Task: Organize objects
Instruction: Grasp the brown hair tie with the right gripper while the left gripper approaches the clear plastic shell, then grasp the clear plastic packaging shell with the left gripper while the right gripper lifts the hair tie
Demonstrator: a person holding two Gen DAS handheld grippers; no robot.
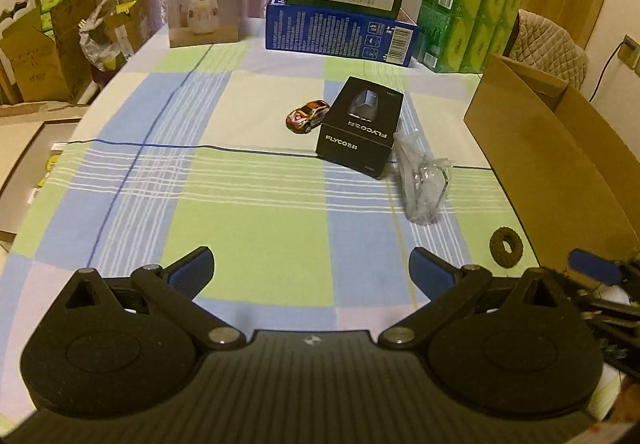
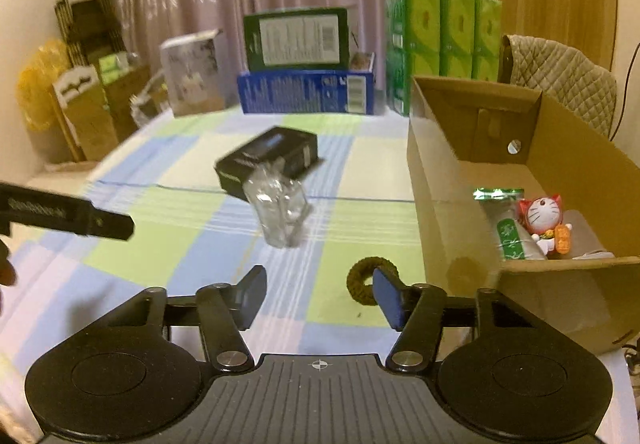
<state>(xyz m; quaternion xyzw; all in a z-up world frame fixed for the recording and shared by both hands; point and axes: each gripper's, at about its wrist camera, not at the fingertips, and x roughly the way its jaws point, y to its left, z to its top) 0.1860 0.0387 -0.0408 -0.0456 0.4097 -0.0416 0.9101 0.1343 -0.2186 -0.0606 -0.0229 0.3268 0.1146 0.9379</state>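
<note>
Both grippers empty, jaws spread wide — left gripper [image 1: 312, 276], right gripper [image 2: 320, 294]. A pick is judged in hand: the dark hair tie [image 2: 362, 281] lies just beside the cardboard box [image 2: 448, 211]. Next — right gripper centred and closed on it.

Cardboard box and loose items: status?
Both hand-held grippers open, empty. Cardboard box holds cat figurine; hair tie nearest right fingers. Nothing blocking.
</note>
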